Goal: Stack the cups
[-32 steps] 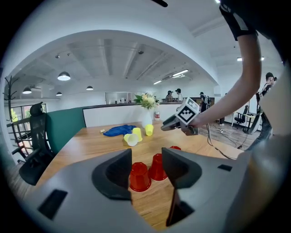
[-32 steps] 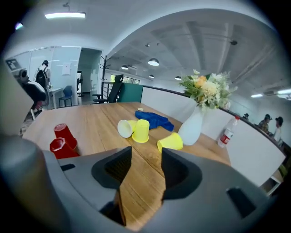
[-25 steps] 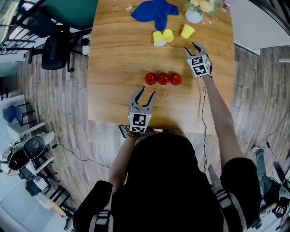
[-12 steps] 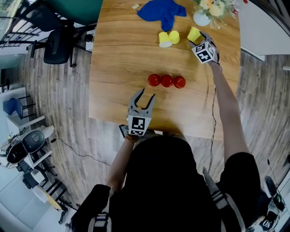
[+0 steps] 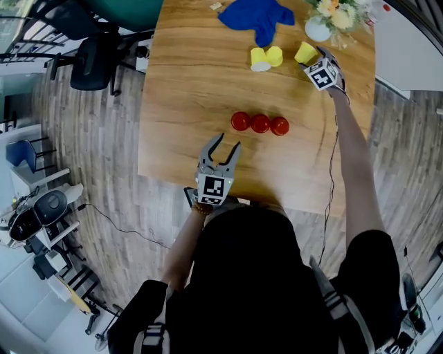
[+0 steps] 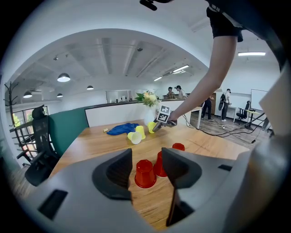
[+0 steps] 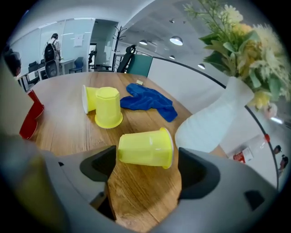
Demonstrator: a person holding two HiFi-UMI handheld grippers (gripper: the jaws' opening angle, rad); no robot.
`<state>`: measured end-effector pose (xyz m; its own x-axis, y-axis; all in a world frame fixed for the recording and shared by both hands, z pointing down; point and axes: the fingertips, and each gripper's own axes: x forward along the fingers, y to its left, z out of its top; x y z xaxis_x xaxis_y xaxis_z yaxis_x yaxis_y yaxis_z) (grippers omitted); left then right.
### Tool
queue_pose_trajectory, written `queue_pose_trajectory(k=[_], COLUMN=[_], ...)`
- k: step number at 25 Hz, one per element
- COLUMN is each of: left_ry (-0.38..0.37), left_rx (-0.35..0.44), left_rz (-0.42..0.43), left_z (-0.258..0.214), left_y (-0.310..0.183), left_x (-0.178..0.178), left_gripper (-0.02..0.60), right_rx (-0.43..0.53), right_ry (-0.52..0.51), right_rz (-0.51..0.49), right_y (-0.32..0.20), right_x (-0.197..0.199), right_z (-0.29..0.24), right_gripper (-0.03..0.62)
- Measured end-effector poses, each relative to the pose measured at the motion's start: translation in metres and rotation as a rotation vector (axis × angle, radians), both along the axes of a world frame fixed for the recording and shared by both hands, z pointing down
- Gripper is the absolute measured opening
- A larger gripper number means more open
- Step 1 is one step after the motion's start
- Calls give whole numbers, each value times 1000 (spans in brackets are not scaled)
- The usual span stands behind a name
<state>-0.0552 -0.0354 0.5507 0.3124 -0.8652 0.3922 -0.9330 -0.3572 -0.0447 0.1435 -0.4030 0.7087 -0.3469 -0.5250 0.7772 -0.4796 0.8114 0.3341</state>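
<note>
Three red cups stand upside down in a row mid-table (image 5: 240, 121) (image 5: 260, 124) (image 5: 279, 126). At the far right a yellow cup (image 7: 146, 148) lies on its side. My right gripper (image 7: 145, 166) has just been opening its jaws. They now stand open on either side of this cup, with small gaps at both pads. Two more yellow cups sit to its left, one upside down (image 7: 108, 107) and one lying (image 7: 88, 98). My left gripper (image 5: 220, 146) hovers open near the table's front edge. It faces the nearest red cup (image 6: 145, 173) and holds nothing.
A blue cloth (image 5: 257, 15) lies at the far edge behind the yellow cups. A white vase (image 7: 211, 123) with flowers stands just right of the lying cup. Office chairs (image 5: 93, 62) stand on the floor left of the wooden table (image 5: 187, 90).
My right gripper has travelled toward the far right corner and come down around the lying yellow cup, with its jaws spread wider. The left gripper has stayed where it was.
</note>
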Motion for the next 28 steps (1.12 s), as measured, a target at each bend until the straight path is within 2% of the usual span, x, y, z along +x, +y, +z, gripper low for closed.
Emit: queue_pose_trajectory(k=[3, 6, 9, 13, 17, 22, 26, 28], left_ry=[-3, -6, -13, -38, -88, -163, -164, -159], left_rx=[0, 6, 17, 46, 81, 143, 169, 178], left_rz=[7, 19, 31, 68, 136, 213, 252, 269], left_z=[-1, -4, -6, -7, -9, -16, -20, -20], left_y=[-1, -2, -4, -8, -15, -21, -16, -12], left_x=[3, 7, 12, 20, 30, 46, 59, 65], left_gripper=[222, 223, 224, 224, 224, 237, 256, 264], right_rx=[12, 26, 30, -1, -114, -319, -482, -578], right_ry=[36, 36, -47, -238, -437, -701, -883, -948], right_rz=[-9, 11, 58, 134, 183, 264, 319, 316], right_y=[4, 8, 19, 61, 132, 224, 287, 316], right_x=[-1, 1, 0, -9, -25, -49, -74, -87], right_z=[3, -1, -13, -39, -65, -106, -144, -154], right_gripper=[390, 388, 387, 385, 385, 385, 385, 385])
